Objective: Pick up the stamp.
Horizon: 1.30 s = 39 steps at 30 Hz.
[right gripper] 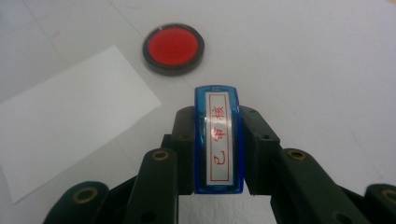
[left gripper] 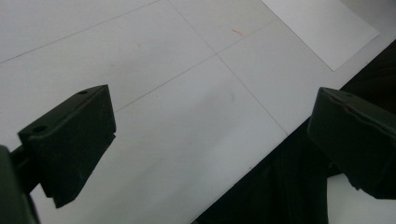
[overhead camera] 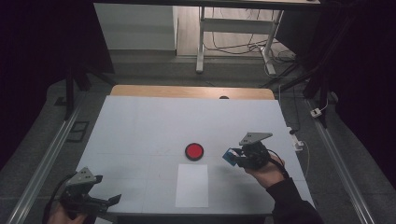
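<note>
From above, my right gripper [overhead camera: 233,157] carries the blue stamp [overhead camera: 229,157] clear of the table [overhead camera: 140,126], just right of the red ink pad [overhead camera: 194,151] and beyond the white paper [overhead camera: 192,185]. My left gripper [overhead camera: 100,201] waits at the near left corner.

Along the left gripper's jaws, they stand spread wide with nothing between them.

Along the right gripper's jaws [right gripper: 219,186], they are clamped on the stamp [right gripper: 219,140]. The pad's shallow dish [right gripper: 173,48] holds red ink. I judge inking comes next: lower the stamp squarely onto it.
</note>
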### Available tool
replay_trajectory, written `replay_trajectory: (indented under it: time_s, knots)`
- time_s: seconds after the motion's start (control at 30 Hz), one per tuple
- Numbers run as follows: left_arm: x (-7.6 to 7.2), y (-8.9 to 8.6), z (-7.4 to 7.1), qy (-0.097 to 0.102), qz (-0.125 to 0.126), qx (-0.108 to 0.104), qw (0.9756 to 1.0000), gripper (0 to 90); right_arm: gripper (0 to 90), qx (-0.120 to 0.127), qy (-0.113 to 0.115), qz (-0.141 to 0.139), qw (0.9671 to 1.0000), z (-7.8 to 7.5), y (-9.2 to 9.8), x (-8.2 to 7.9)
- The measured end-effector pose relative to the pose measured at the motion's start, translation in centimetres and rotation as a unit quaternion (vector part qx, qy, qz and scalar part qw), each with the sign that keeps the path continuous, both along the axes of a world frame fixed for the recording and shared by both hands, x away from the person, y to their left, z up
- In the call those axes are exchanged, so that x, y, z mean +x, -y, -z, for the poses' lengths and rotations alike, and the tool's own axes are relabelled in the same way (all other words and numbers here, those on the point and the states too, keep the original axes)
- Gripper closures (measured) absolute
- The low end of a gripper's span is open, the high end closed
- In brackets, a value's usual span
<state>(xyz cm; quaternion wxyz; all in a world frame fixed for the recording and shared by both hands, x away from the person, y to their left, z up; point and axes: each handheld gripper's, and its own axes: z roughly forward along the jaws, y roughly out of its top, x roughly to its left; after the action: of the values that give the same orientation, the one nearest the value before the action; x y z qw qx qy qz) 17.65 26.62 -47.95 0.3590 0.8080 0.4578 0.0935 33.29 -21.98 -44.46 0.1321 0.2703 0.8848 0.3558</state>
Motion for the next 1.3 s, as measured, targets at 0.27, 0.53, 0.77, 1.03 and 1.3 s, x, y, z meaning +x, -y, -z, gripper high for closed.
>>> replay_trajectory:
  time_s: [0.27,0.53,0.77,1.03,1.3]
  knots:
    - [0.0,0.0,0.0,0.001,0.000,0.000,1.0000,1.3,70.2,0.023,0.007,-0.018,0.9995,-0.9,-1.0,-0.5]
    - [0.0,0.0,0.0,0.003,0.000,-0.001,1.0000,1.3,70.2,0.037,-0.001,-0.035,0.9987,-1.5,-2.2,-0.6]
    - [0.0,0.0,0.0,0.004,0.001,-0.002,1.0000,1.4,70.3,0.043,-0.009,-0.057,0.9974,-1.7,-3.3,-0.6]
    - [0.0,-0.1,0.0,0.003,0.002,-0.004,1.0000,1.4,70.2,0.048,-0.010,-0.079,0.9957,-2.1,-4.5,-0.5]
    - [0.0,-0.1,0.0,0.003,0.003,-0.006,1.0000,1.5,70.2,0.049,-0.012,-0.100,0.9937,-2.3,-6.2,-0.6]
